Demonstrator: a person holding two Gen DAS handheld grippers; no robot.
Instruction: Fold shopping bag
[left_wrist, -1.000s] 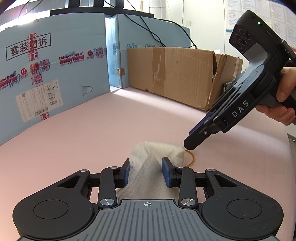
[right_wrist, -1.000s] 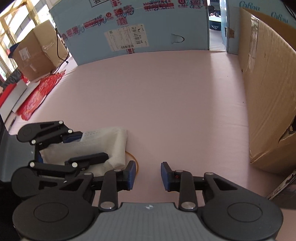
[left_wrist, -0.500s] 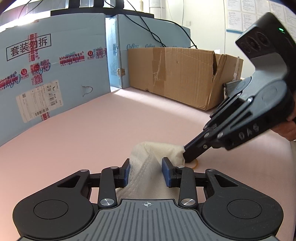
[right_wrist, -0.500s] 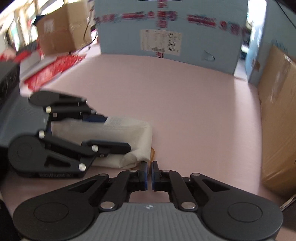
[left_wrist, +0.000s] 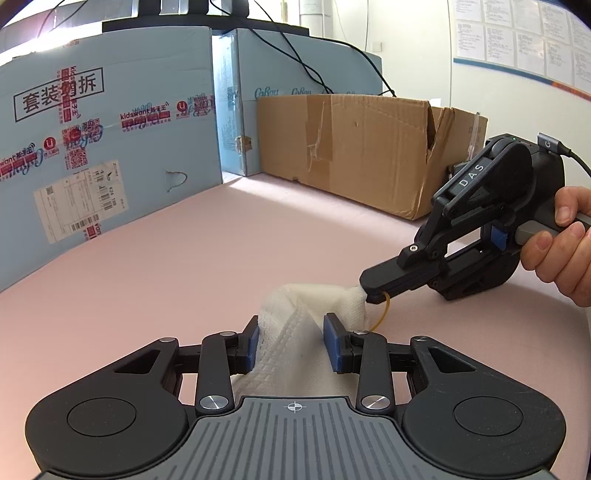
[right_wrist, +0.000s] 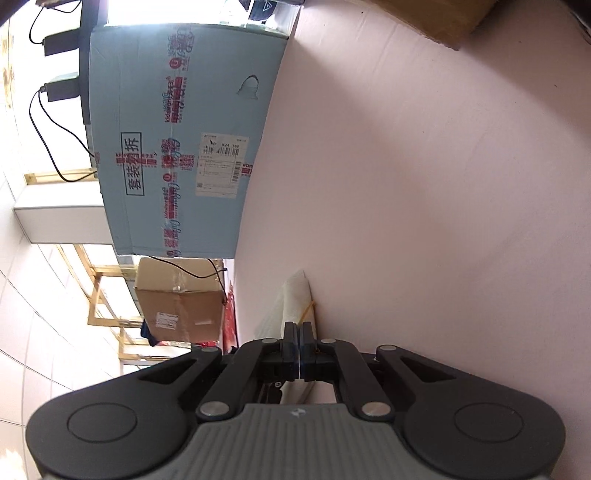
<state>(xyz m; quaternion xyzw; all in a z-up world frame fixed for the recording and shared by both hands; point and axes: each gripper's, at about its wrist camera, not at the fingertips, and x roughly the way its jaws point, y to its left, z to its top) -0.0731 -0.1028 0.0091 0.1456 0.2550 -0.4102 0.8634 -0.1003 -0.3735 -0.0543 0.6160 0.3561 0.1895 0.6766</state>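
The folded white shopping bag (left_wrist: 295, 332) lies bunched on the pink tabletop (left_wrist: 221, 251), at 6 o'clock in the left wrist view. The left gripper (left_wrist: 291, 343) straddles it with its jaws narrowly apart, both blue pads (left_wrist: 334, 341) pressing the quilted fabric from either side. At 3 o'clock a hand (left_wrist: 561, 251) holds the right gripper (left_wrist: 369, 291), rolled onto its side, its jaws fully closed at the bag's far corner, where a yellow rubber band (left_wrist: 382, 314) loops out beneath the tip; whether the band is pinched I cannot tell. In the right wrist view the pads meet flat, the bag (right_wrist: 291, 302) and the band (right_wrist: 306, 312) just beyond them at 6 o'clock. A blue printed carton (left_wrist: 92, 155) stands at 10 o'clock, a brown cardboard box (left_wrist: 354, 147) at 1 o'clock.
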